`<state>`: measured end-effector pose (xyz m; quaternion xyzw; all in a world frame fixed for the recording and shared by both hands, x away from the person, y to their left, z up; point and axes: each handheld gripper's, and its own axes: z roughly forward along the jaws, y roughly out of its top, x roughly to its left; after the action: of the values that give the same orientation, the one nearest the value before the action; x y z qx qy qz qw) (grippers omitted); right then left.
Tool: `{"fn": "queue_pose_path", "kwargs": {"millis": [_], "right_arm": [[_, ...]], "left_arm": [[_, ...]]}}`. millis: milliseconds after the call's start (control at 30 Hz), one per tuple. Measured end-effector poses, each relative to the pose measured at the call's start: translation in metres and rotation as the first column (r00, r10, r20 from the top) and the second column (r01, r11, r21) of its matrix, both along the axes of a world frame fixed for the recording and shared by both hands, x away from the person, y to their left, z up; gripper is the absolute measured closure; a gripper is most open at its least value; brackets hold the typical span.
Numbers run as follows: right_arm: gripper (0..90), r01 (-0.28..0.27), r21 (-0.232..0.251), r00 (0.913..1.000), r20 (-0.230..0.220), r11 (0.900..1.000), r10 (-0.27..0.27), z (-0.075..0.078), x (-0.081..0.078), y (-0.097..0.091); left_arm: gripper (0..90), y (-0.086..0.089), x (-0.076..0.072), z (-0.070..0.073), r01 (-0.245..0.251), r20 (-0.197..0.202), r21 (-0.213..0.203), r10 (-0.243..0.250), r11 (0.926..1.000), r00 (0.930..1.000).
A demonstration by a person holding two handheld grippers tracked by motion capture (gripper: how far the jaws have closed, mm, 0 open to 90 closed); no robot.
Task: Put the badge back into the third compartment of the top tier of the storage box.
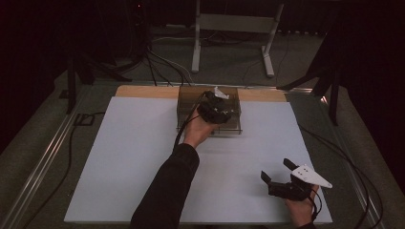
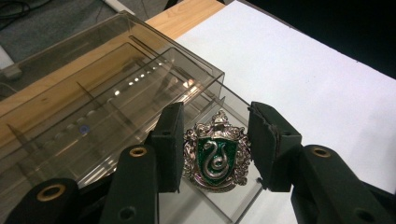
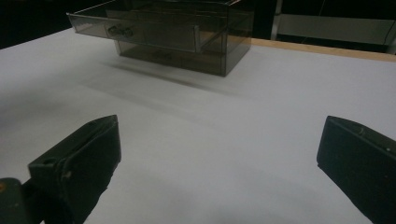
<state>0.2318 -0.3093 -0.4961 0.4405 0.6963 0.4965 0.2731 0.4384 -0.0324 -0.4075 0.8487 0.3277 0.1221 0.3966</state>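
The crest badge point(image 2: 215, 156), silver-edged with a green shield and a coiled silver snake, sits upright between the two jaws of the left gripper point(image 2: 215, 147). In the left gripper view both pads press its side edges, so the jaws are clamped on it. The badge hangs over the open front corner of the smoked clear organiser box point(image 2: 93, 93), directly ahead of the jaws; whether its lower edge touches the box floor cannot be told.

The left gripper view alone gives the badge's design and the box's inner dividers and compartments. In the high view the left gripper point(image 1: 216, 110) appears only as a dark mass over the box point(image 1: 186, 107), with the left hand point(image 1: 198, 131) and dark sleeve behind it; the badge itself is too small and shadowed to make out there.

The right gripper point(image 1: 278, 175) rests on the white table sheet point(image 1: 124, 157), well apart from the box, near the person's side. Its jaws stand wide apart with nothing between them, as the right gripper view point(image 3: 217, 154) confirms; that view also shows the box point(image 3: 187, 42) from its side, far ahead of the jaws, on the sheet point(image 3: 210, 130).
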Motion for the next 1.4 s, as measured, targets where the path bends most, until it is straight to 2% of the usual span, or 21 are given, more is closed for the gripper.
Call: {"fn": "queue_pose_path", "kwargs": {"millis": [400, 667, 733, 833, 900, 967, 1033, 1133, 1200, 1233, 1400], "right_arm": [[0.1, -0.003, -0.003, 1.0, -0.001, 1.0, 0.003, 0.0, 0.0, 0.001], [0.1, -0.003, -0.002, 1.0, -0.002, 1.0, 0.003, 0.0, 0.0, 0.0], [0.1, -0.003, -0.002, 1.0, -0.002, 1.0, 0.003, 0.0, 0.0, 0.0], [0.1, -0.003, -0.003, 1.0, -0.002, 1.0, 0.003, 0.0, 0.0, 0.0], [0.1, -0.004, -0.003, 1.0, -0.002, 1.0, 0.004, 0.0, 0.0, 0.0], [0.1, -0.003, -0.002, 1.0, -0.002, 1.0, 0.003, 0.0, 0.0, 0.0], [0.1, -0.002, -0.002, 1.0, -0.003, 1.0, 0.002, 0.0, 0.0, 0.0], [0.1, -0.002, -0.002, 1.0, -0.002, 1.0, 0.002, 0.0, 0.0, 0.0], [0.1, -0.002, -0.002, 1.0, -0.002, 1.0, 0.002, 0.0, 0.0, 0.0], [0.1, -0.002, -0.001, 1.0, -0.003, 1.0, 0.002, 0.0, 0.0, 0.0], [0.1, -0.002, -0.003, 1.0, -0.003, 1.0, 0.002, 0.0, 0.0, 0.0]], "left_arm": [[58.4, -0.009, 0.001, -0.009, -0.002, -0.029, 0.01, 0.003, 0.9999, 0.9996], [58.1, -0.015, 0.002, -0.021, -0.006, -0.058, 0.044, 0.009, 0.999, 0.9983], [58.0, -0.018, 0.002, -0.025, -0.009, -0.06, 0.068, 0.014, 0.9976, 0.9981], [57.1, -0.018, 0.003, -0.027, -0.018, -0.07, 0.061, 0.022, 0.998, 0.9973], [51.1, -0.018, 0.003, -0.027, -0.021, -0.069, 0.056, 0.024, 0.9982, 0.9973], [43.7, -0.015, 0.002, -0.024, -0.046, -0.054, 0.031, 0.048, 0.9984, 0.9974], [32.9, -0.014, 0.002, -0.023, -0.055, -0.046, 0.023, 0.056, 0.9982, 0.9974], [17.0, -0.006, 0.001, -0.017, -0.097, -0.032, -0.008, 0.097, 0.9952, 0.9948], [14.9, -0.003, 0.001, -0.015, -0.095, -0.032, -0.022, 0.094, 0.9952, 0.995], [3.7, 0.003, 0.001, -0.011, -0.103, -0.037, -0.041, 0.101, 0.9939, 0.9942], [0.3, 0.015, -0.005, -0.007, -0.107, -0.011, -0.04, 0.107, 0.9934, 0.9942]]}}
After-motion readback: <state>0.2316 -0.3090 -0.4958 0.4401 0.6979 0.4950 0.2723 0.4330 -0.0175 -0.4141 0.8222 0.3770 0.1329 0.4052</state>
